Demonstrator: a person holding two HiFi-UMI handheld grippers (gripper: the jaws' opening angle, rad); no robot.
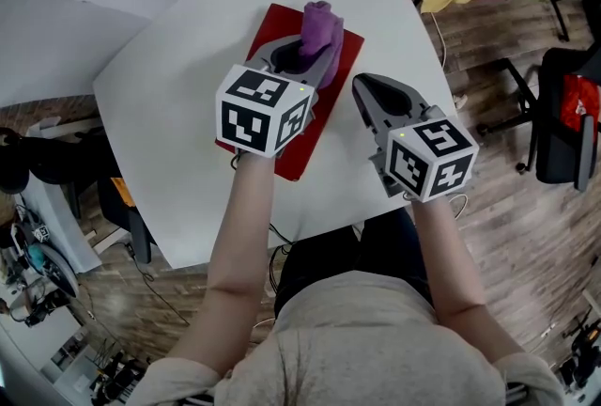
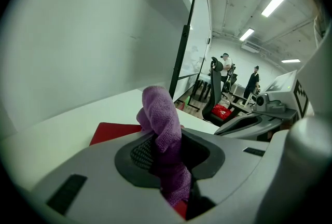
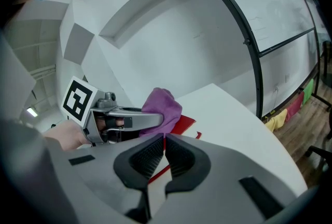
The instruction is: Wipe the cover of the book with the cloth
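The red book (image 1: 346, 56) lies flat on the white table (image 1: 178, 75), with one corner pointing towards the person. The purple cloth (image 1: 321, 30) is on the far part of the cover, bunched into an upright wad.

The left gripper (image 1: 302, 56) is clamped on the cloth. In the left gripper view the cloth (image 2: 162, 114) runs down through the gap between the fingers (image 2: 136, 151) and fills it. Its top stands well above them and its lower end hangs below, over the red cover (image 2: 111, 132).

The right gripper (image 1: 368, 86) is over the table just beside the book's right edge, apart from the cloth. Its own view shows the ribbed pads (image 3: 150, 153) pressed together at the tips with nothing between them. Beyond them are the cloth (image 3: 163, 106), the left gripper (image 3: 124, 122) and a strip of the book (image 3: 184, 125).

Wooden floor (image 1: 488, 188) surrounds the table, and a black chair (image 1: 563, 113) stands at the right.
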